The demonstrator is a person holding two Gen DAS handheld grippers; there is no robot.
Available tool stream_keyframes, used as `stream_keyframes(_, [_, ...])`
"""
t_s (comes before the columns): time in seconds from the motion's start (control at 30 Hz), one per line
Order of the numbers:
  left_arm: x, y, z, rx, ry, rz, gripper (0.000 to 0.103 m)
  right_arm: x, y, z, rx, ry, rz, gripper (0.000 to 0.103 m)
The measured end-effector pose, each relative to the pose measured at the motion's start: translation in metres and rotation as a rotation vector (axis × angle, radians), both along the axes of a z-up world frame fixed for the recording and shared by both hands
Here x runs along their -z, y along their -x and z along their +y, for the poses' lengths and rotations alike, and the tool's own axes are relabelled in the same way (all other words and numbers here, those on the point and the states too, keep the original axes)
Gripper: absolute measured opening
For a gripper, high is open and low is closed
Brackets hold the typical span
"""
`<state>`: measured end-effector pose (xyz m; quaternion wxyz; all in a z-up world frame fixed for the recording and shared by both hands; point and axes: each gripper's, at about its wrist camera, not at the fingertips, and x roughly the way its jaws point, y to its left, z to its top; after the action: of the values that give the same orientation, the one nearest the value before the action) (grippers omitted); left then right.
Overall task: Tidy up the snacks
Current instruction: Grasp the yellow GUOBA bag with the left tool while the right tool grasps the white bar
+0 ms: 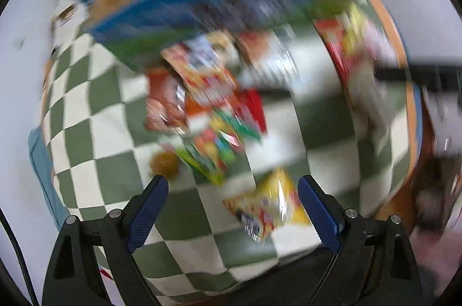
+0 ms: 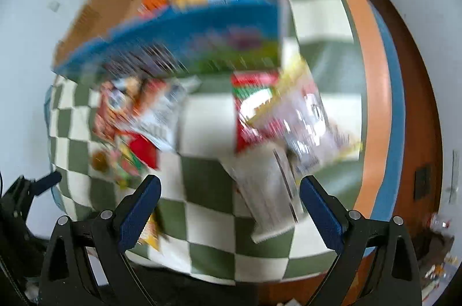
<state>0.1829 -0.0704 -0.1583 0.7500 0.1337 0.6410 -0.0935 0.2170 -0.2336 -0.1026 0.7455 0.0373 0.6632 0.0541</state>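
You're holding both the left gripper point(image 1: 233, 207) and the right gripper point(image 2: 230, 209) spread wide, gripping nothing, over blurred snack packets point(image 1: 208, 92) beside the cardboard box point(image 2: 161, 17).

The left hand-held gripper point(image 1: 232, 192) has its two blue-padded fingers point(image 1: 148, 209) spread wide apart, gripping nothing. The right hand-held gripper point(image 2: 230, 192) is the same, blue fingers point(image 2: 320, 212) splayed with nothing between them. Both are angled downward, side by side
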Motion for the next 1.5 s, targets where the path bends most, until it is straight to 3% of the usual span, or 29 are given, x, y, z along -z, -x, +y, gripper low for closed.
stream_keyframes(0.3, [0.076,0.039,-0.039,0.343,-0.146,0.132,0.092,0.045,0.015,-0.017,-0.018,0.064,0.035,0.099])
stream_keyframes(0.4, [0.089,0.041,-0.054,0.398,-0.204,0.101,0.089,0.055,0.013,-0.017,-0.031,0.094,0.032,0.099])
stream_keyframes(0.43, [0.093,0.039,-0.057,0.394,-0.205,0.106,0.084,0.058,0.011,-0.017,-0.041,0.103,0.028,0.099])
stream_keyframes(0.47, [0.096,0.036,-0.058,0.374,-0.206,0.111,0.078,0.062,0.01,-0.017,-0.049,0.114,0.024,0.099])
stream_keyframes(0.53, [0.099,0.023,-0.056,0.294,-0.192,0.12,0.077,0.067,0.009,-0.017,-0.056,0.129,0.024,0.095])
stream_keyframes(0.6, [0.099,0.007,-0.045,0.171,-0.171,0.121,0.077,0.071,0.009,-0.021,-0.039,0.124,0.027,0.07])
stream_keyframes(0.67, [0.097,-0.005,-0.031,0.059,-0.141,0.131,0.077,0.074,0.013,-0.024,-0.011,0.098,0.044,0.067])
stream_keyframes(0.77, [0.097,-0.019,-0.005,-0.12,-0.086,0.152,0.077,0.081,0.026,-0.021,0.009,0.091,0.065,0.066])
stream_keyframes(0.87, [0.102,-0.02,0.012,-0.224,-0.034,0.198,0.077,0.09,0.042,-0.015,0.025,0.057,0.11,0.066])
stream_keyframes(1.03, [0.094,-0.007,0.027,-0.294,0.044,0.26,0.077,0.103,0.061,-0.008,0.052,-0.027,0.155,0.068])
stream_keyframes(1.1, [0.086,0.005,0.04,-0.33,0.057,0.251,0.077,0.106,0.064,-0.01,0.059,-0.052,0.168,0.073])
stream_keyframes(1.23, [0.061,0.02,0.064,-0.454,0.125,0.242,0.077,0.109,0.077,-0.01,0.046,-0.042,0.162,0.073])
stream_keyframes(1.33, [0.062,0.04,0.079,-0.515,0.22,0.346,0.077,0.113,0.087,-0.011,0.048,-0.035,0.157,0.073])
stream_keyframes(1.4, [0.078,0.055,0.073,-0.527,0.302,0.464,0.077,0.116,0.089,-0.01,0.059,-0.043,0.153,0.073])
stream_keyframes(1.5, [0.1,0.057,0.057,-0.566,0.376,0.561,0.077,0.12,0.093,-0.006,0.062,-0.035,0.131,0.07])
